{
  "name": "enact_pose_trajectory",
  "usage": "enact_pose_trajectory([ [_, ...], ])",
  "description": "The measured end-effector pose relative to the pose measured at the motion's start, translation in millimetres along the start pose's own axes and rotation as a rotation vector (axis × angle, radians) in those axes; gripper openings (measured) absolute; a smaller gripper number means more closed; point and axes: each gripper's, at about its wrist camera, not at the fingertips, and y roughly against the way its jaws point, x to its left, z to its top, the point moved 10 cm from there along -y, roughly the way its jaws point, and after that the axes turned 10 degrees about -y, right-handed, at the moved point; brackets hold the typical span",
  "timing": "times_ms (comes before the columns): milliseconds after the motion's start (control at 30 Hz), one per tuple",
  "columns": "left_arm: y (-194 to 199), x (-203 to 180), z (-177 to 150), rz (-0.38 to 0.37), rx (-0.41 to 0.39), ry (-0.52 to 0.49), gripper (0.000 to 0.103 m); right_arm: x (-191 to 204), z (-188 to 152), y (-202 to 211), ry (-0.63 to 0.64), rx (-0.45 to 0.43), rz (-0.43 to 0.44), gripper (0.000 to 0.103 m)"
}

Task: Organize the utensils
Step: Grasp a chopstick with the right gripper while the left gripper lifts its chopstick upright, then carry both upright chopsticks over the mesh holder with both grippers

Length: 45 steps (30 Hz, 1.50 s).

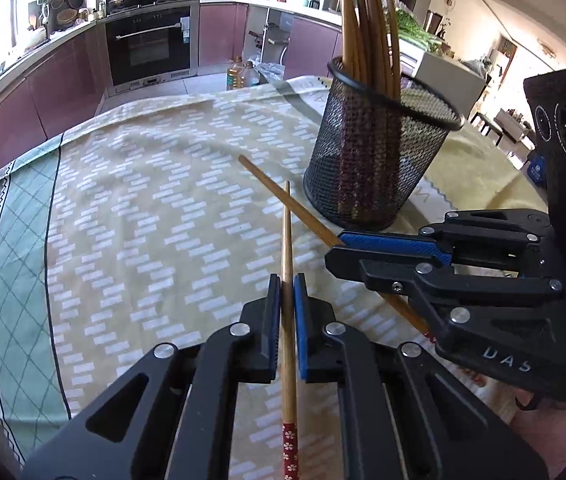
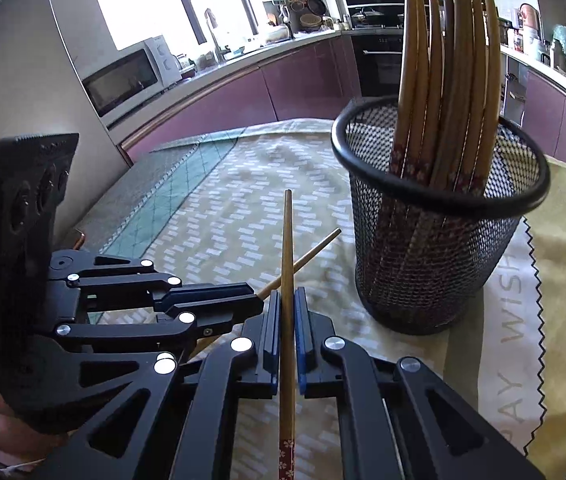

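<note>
A black mesh holder (image 1: 375,156) stands on the table and holds several bamboo chopsticks (image 1: 367,24); it also shows in the right wrist view (image 2: 435,240). My left gripper (image 1: 287,284) is shut on a chopstick (image 1: 287,248) with a red flowered end. My right gripper (image 2: 287,298) is shut on another chopstick (image 2: 287,248). In the left wrist view the right gripper (image 1: 333,248) comes in from the right, its chopstick (image 1: 279,196) crossing under mine. In the right wrist view the left gripper (image 2: 259,300) comes in from the left with its chopstick (image 2: 311,254).
The table wears a yellow patterned cloth (image 1: 155,208) with a green band (image 1: 23,264) on the left. Kitchen counters, an oven (image 1: 149,44) and oil bottles (image 1: 241,74) lie beyond the far edge. A microwave (image 2: 131,76) stands at the left.
</note>
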Motion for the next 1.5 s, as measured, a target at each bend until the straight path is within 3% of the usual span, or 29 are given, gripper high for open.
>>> enact_pose_trajectory([
  [1033, 74.3, -0.3, 18.9, -0.067, -0.167, 0.075, 0.007, 11.0, 15.5, 63.8, 0.007, -0.144, 0.07, 0.006],
  [1500, 85.1, -4.0, 19.3, -0.091, -0.191, 0.076, 0.007, 15.4, 11.2, 55.0, 0.034, -0.115, 0.083, 0.006],
])
